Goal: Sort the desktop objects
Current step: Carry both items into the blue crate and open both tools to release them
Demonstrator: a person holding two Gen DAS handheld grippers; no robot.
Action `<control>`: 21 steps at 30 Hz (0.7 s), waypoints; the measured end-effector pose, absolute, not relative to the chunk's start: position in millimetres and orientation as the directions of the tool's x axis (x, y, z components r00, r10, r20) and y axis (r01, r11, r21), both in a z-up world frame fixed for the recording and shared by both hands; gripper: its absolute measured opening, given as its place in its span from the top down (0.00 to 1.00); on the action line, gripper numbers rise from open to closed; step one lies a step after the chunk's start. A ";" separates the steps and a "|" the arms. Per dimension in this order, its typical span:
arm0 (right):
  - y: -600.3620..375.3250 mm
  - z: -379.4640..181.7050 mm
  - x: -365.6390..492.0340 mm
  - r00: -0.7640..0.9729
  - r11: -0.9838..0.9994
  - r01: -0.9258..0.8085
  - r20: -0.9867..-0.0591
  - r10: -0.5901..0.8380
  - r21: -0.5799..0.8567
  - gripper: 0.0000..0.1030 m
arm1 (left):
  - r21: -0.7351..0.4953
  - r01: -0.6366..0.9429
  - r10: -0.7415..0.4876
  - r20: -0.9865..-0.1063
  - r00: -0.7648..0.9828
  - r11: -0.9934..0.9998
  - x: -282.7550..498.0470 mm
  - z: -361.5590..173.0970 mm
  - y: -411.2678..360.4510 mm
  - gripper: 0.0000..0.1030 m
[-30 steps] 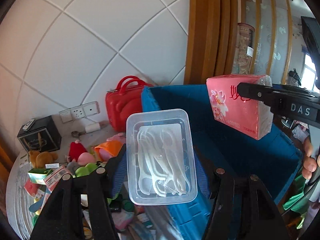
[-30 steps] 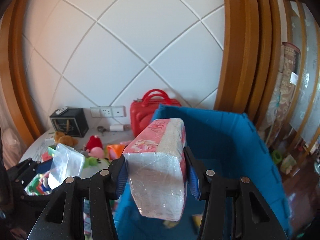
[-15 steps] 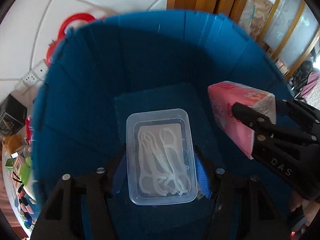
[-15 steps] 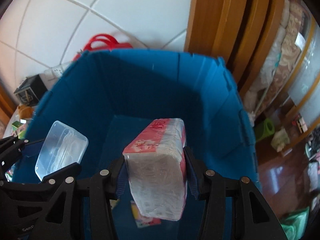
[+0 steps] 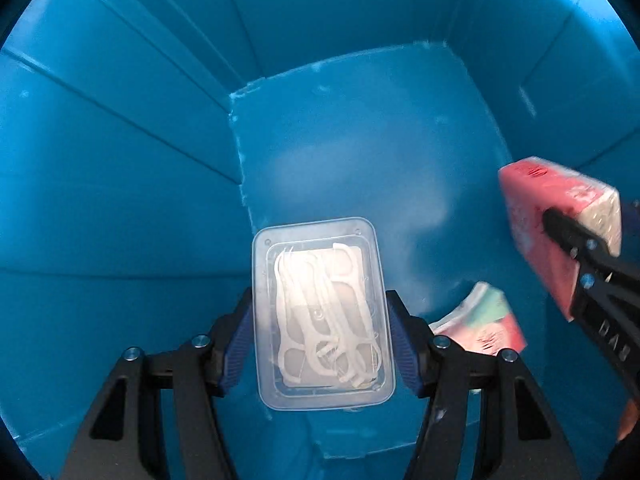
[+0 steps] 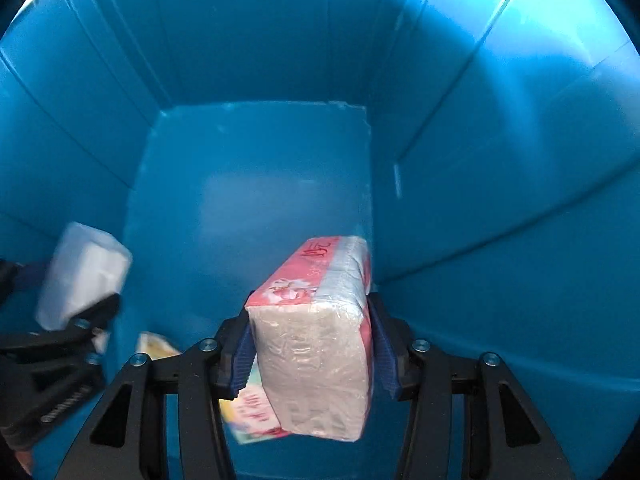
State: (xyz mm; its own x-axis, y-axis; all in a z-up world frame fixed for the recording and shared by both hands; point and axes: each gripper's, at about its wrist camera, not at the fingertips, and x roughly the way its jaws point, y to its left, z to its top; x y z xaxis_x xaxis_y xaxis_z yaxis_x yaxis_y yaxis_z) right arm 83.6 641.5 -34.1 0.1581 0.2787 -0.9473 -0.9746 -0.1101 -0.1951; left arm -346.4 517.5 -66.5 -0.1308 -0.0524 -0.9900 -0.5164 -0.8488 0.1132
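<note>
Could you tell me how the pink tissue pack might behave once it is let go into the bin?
The tissue pack, film-wrapped, is probably soft, light and slightly slippery. Being a flat-sided block, it should land without rolling.

free: blue bin floor (image 6: 248, 200) far half | blocked: colourful packet (image 5: 484, 328) near corner

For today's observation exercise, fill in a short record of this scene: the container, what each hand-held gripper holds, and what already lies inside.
container: blue bin, seen from inside
left hand-held gripper: shut on clear box of floss picks
right hand-held gripper: shut on pink tissue pack
already on bin floor: one colourful packet, print unreadable
released yet: neither item
</note>
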 end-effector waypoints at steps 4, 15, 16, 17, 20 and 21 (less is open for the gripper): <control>639.4 -49.6 95.6 0.160 -0.075 -0.981 -0.962 0.219 -0.180 0.51 | 0.118 -0.539 -0.078 -0.992 -0.098 -0.834 -335.5 -79.0 518.3 0.41; 652.4 -61.7 93.0 0.178 -0.088 -0.977 -0.969 0.172 -0.195 0.47 | 0.197 -0.558 -0.165 -0.980 -0.107 -0.806 -323.9 -89.8 520.6 0.29; 653.3 -62.8 92.2 0.175 -0.084 -0.978 -0.970 0.170 -0.191 0.46 | 0.202 -0.559 -0.169 -0.979 -0.110 -0.804 -327.2 -90.9 522.6 0.29; 654.6 -63.6 91.2 0.173 -0.081 -0.979 -0.971 0.167 -0.188 0.44 | 0.204 -0.559 -0.170 -0.979 -0.113 -0.804 -330.2 -91.8 525.7 0.29; 655.6 -63.2 91.8 0.143 -0.067 -0.986 -0.977 0.156 -0.155 0.33 | 0.201 -0.558 -0.167 -0.980 -0.112 -0.805 -329.3 -90.7 527.2 0.29; 657.1 -63.4 93.1 0.132 -0.058 -0.988 -0.979 0.156 -0.142 0.24 | 0.203 -0.560 -0.169 -0.979 -0.112 -0.803 -329.4 -90.7 527.3 0.29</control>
